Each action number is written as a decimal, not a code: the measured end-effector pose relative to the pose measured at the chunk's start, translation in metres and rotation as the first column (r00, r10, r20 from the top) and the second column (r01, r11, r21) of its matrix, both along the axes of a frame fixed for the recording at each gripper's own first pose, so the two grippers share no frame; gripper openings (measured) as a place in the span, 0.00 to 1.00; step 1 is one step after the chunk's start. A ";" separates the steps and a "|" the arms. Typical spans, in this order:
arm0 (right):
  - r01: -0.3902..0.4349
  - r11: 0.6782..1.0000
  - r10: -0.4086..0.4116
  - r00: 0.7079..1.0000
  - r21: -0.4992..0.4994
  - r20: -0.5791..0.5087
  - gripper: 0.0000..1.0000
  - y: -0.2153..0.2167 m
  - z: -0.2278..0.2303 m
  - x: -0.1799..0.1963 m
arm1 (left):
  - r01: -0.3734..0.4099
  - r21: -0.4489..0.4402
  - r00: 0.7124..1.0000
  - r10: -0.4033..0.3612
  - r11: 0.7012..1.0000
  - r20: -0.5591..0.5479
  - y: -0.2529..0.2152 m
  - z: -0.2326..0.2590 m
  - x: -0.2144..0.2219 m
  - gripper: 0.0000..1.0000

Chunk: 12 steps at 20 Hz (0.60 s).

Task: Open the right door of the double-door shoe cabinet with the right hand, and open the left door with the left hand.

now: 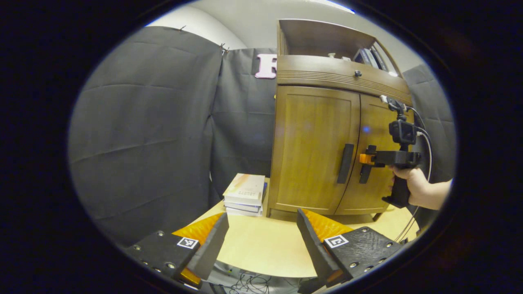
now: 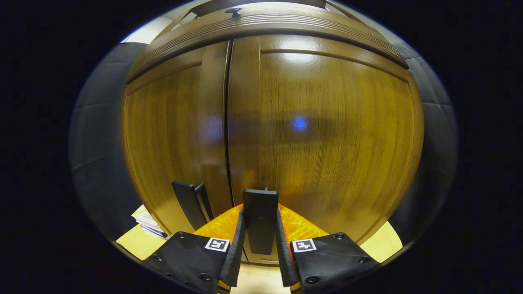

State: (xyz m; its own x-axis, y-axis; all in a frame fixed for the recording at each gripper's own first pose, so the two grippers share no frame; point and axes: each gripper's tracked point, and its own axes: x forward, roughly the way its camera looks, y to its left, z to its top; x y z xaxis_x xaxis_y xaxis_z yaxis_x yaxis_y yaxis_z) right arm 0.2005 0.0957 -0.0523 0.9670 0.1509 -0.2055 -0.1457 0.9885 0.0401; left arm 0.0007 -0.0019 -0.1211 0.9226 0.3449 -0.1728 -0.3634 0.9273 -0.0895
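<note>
A brown wooden shoe cabinet (image 1: pixel 314 147) stands on a light table, both doors closed. The left door's dark handle (image 1: pixel 345 163) and the right door's handle (image 1: pixel 365 165) sit side by side at the middle seam. My right gripper (image 1: pixel 367 159), held by a hand, is at the right handle. In the right gripper view my right gripper (image 2: pixel 260 222) is shut on that right door handle (image 2: pixel 260 216), with the left handle (image 2: pixel 190 204) just beside it. My left gripper (image 1: pixel 261 228) hangs open over the table's front, well short of the cabinet.
A stack of books (image 1: pixel 245 194) lies on the table (image 1: pixel 261 249) just left of the cabinet. A drawer with a small knob (image 1: pixel 358 73) and an open shelf with books sit above the doors. Cables hang below the table's front edge.
</note>
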 end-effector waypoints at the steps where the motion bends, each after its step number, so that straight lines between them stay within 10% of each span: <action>1: 0.007 1.000 -0.007 1.000 0.003 -0.012 0.33 0.000 -0.001 0.003 | 0.004 -0.005 1.000 -0.004 1.000 -0.002 -0.001 -0.003 0.000 0.95; 12: -0.035 0.999 0.036 0.999 0.013 -0.013 0.25 -0.006 0.003 -0.016 | 0.022 -0.015 1.000 -0.022 1.000 -0.016 0.003 -0.010 -0.022 0.95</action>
